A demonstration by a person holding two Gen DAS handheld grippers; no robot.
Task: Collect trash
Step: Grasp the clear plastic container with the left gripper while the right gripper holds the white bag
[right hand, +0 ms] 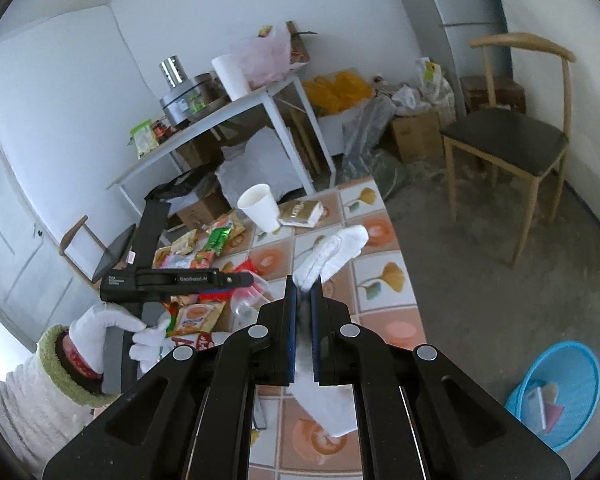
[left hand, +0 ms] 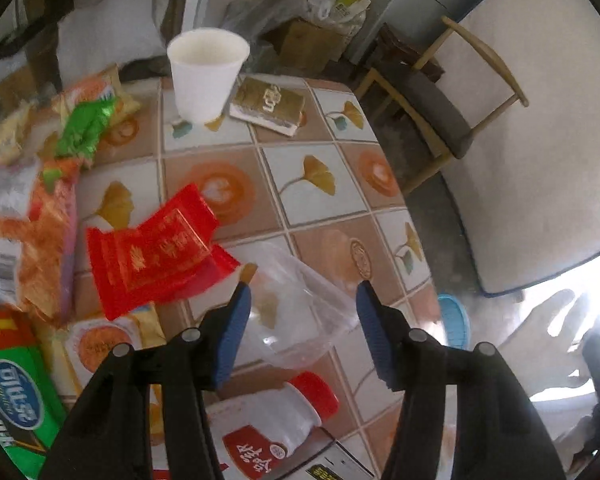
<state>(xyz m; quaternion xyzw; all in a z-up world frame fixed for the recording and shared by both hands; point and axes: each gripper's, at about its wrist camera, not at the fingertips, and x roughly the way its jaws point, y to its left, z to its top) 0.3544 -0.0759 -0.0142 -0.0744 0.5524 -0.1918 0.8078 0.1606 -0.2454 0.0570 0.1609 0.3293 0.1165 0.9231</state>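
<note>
The left gripper (left hand: 302, 292) has its jaws apart around a clear plastic cup (left hand: 296, 312) lying on the tiled table (left hand: 312, 184), not squeezing it. The right gripper (right hand: 305, 292) pinches a white tissue (right hand: 332, 250). The cup looks slippery and might pop out and miss the blue basket (right hand: 560, 396).

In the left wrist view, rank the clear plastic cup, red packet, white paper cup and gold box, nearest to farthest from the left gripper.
1. Clear plastic cup, lying between the left gripper's open jaws.
2. Red packet, just left of the jaws.
3 and 4. White paper cup and gold box, side by side at the table's far end: too close to call.
</note>
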